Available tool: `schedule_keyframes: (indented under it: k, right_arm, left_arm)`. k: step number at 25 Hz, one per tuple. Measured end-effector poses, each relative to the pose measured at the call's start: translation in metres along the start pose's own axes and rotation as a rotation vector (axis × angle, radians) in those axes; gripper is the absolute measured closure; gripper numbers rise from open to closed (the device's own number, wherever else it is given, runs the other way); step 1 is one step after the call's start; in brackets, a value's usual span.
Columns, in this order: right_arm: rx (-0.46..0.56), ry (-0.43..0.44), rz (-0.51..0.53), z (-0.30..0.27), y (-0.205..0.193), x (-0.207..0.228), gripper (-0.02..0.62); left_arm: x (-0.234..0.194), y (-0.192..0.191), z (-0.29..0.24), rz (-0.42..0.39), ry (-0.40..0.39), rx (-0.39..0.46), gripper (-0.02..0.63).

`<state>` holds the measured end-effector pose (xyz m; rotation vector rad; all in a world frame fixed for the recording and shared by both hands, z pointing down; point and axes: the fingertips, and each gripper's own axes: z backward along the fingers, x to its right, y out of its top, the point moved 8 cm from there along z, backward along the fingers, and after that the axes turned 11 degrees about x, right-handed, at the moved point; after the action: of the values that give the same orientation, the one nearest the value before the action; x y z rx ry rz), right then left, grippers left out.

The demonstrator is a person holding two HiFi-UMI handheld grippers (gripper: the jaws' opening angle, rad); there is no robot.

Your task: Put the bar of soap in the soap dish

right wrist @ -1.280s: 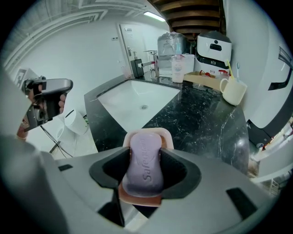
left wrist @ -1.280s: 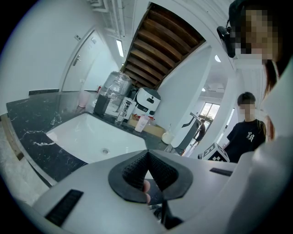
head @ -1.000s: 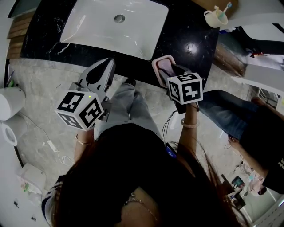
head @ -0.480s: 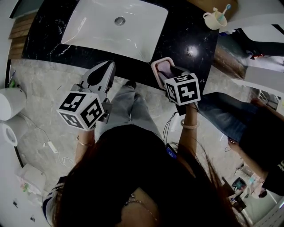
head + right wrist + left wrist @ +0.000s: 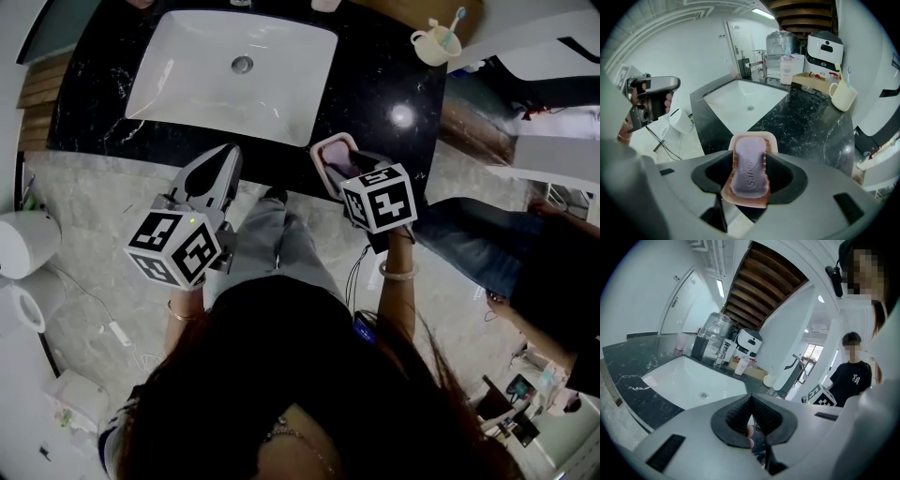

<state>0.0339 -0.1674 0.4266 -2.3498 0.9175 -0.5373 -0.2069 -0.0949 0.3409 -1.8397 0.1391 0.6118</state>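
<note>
A lilac bar of soap (image 5: 749, 166) lies in a pink soap dish (image 5: 752, 137). My right gripper (image 5: 749, 161) is shut on the dish, with its pads pressed against the dish's two long sides. It holds the dish over the front edge of the black counter (image 5: 384, 84). In the head view the dish (image 5: 323, 148) and soap (image 5: 339, 161) stick out ahead of the right gripper (image 5: 349, 169). My left gripper (image 5: 223, 157) hangs left of it, in front of the counter. Its jaws meet at the tip, shut with nothing between them (image 5: 750, 401).
A white sink basin (image 5: 234, 75) is set in the counter to the left. A cream cup with a toothbrush (image 5: 433, 42) stands at the back right. The faucet and bottles (image 5: 761, 61) line the back. A second person (image 5: 525, 253) sits at the right. A white bin (image 5: 19, 244) stands on the floor at the left.
Both grippers keep their places and their grip. Only the head view has tipped a little, so the sink sits lower in the picture.
</note>
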Motion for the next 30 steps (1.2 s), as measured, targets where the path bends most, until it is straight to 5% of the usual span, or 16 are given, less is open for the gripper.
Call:
schedule_keyframes:
  k: [13, 23, 30]
  right_arm:
    - [0.278, -0.040, -0.128, 0.071, 0.013, 0.001, 0.390]
    - [0.522, -0.168, -0.164, 0.144, 0.015, 0.001, 0.502]
    - [0.658, -0.248, -0.221, 0.182, 0.007, -0.004, 0.551]
  left_arm:
    - [0.041, 0.012, -0.028, -0.073, -0.144, -0.007, 0.615]
    - [0.083, 0.024, -0.038, -0.216, -0.226, -0.034, 0.615]
    - [0.103, 0.026, -0.040, -0.246, -0.288, -0.073, 0.615]
